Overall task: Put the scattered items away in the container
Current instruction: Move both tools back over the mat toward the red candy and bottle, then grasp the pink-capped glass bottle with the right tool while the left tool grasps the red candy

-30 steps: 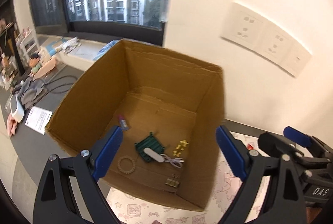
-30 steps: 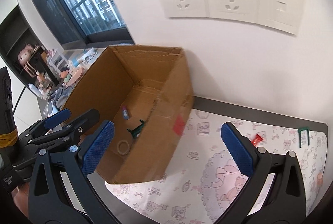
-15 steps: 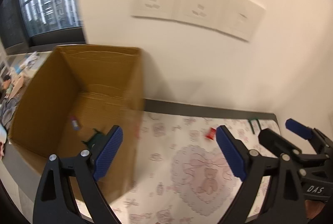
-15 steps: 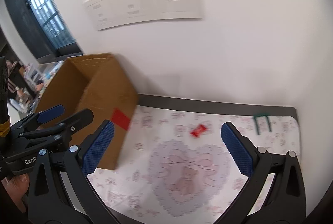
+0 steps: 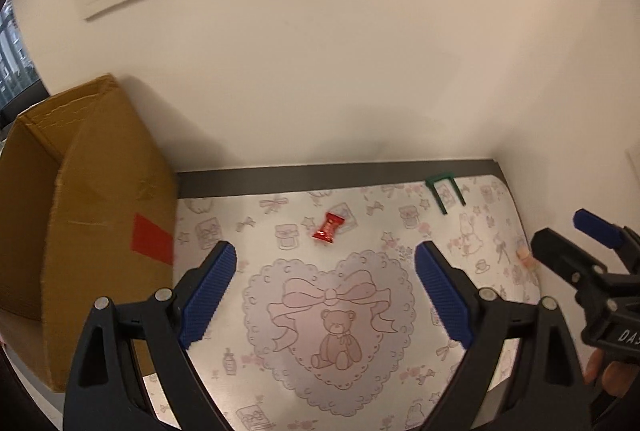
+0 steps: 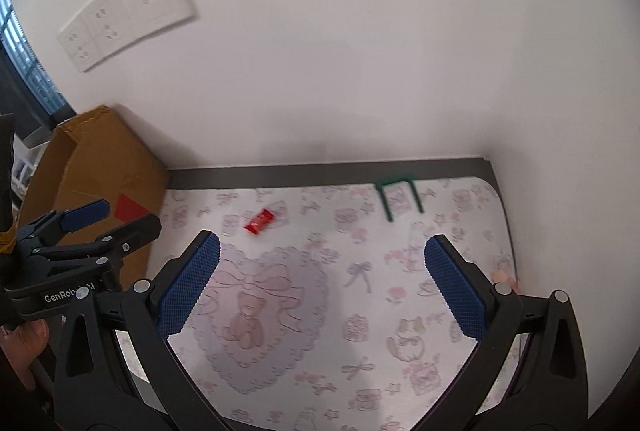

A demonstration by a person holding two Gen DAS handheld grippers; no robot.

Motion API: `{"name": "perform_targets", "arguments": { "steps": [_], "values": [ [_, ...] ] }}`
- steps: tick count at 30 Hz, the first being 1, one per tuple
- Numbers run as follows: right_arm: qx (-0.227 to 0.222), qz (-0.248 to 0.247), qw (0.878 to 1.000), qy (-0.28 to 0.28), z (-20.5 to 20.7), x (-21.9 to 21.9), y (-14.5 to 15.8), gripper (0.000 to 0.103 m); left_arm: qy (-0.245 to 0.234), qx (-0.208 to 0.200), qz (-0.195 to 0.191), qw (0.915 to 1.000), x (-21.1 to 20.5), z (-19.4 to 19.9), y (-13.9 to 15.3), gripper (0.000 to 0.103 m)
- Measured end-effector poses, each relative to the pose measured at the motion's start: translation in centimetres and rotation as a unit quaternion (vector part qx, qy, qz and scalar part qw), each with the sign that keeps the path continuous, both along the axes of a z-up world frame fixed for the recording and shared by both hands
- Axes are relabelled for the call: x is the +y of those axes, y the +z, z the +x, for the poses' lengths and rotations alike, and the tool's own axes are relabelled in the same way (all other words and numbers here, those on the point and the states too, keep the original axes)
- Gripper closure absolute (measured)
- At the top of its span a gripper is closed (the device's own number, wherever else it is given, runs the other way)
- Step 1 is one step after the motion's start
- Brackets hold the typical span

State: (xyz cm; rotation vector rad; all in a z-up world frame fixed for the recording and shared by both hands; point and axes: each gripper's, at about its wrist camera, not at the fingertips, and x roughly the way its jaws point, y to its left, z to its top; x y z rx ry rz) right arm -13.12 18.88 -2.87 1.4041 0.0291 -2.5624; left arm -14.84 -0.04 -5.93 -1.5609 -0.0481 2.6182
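While both tongs, left and right, hover spread and empty, a red candy, green clip and perhaps a pinkish bit await the cardboard box across the tabletop.

I see a red candy, a green clip, a brown cardboard box and a pink teddy-print mat.

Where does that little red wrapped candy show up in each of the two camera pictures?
Left wrist view: the small red wrapped candy lies on the patterned mat, above centre, beyond the open fingers.
Right wrist view: the candy lies left of centre, near the left finger's tip.
Shared landmark: the green U-shaped plastic piece, to the candy's right in both.
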Motion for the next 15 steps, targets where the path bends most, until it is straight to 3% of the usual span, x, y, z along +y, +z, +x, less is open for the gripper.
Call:
{"name": "perform_targets", "arguments": {
  "steps": [9,15],
  "values": [
    [-0.03,0.021,0.999,-0.035,-0.4,5.8,-3.4,0.0,-0.021,-0.029,-0.017,0.9992,4.3,-1.3,-4.5,0.013],
    [-0.038,0.055,0.997,-0.044,-1.0,9.4,-6.1,0.0,-0.03,-0.019,-0.042,0.9985,6.3,-2.3,-6.6,0.013]
  ]
}}
